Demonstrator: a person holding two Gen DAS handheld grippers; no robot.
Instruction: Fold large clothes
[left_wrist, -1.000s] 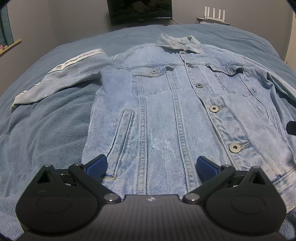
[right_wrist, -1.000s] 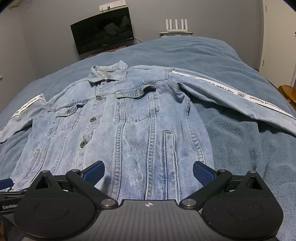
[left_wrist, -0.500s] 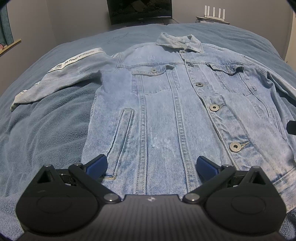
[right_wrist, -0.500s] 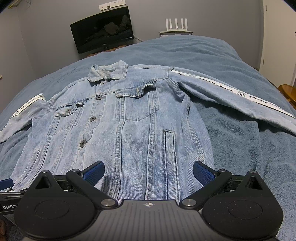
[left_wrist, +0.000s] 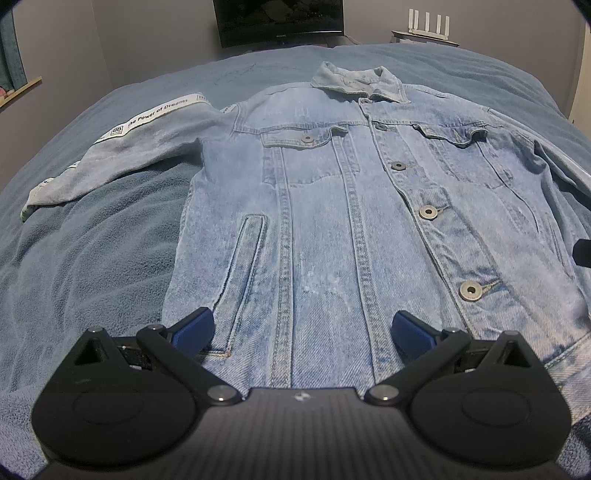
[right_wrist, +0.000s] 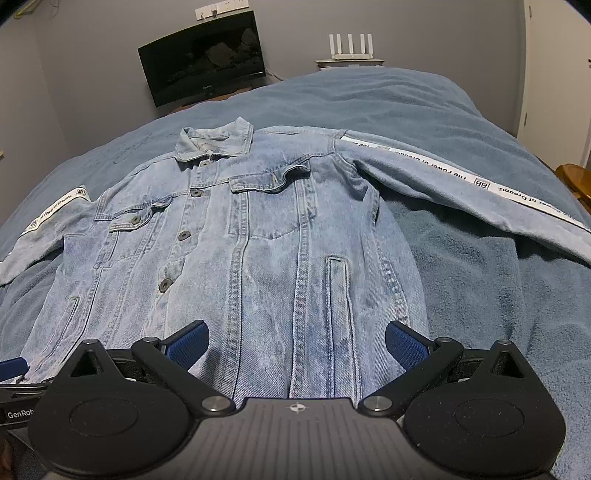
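Jacket (left_wrist: 332, 229) lay flat and buttoned, front up, on the bed (left_wrist: 92, 266), sleeves spread, ready for folding. From the left wrist, the left tool (left_wrist: 301, 330) hovered over the hem, fingers apart, holding nothing. From the right wrist, the right tool (right_wrist: 295, 341) hung likewise spread above the hem, likely to grip both lower corners together.

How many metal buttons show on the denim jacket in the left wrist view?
6 on the light blue denim jacket: collar, left chest pocket flap, and four down the placket. More may hide behind the left gripper.
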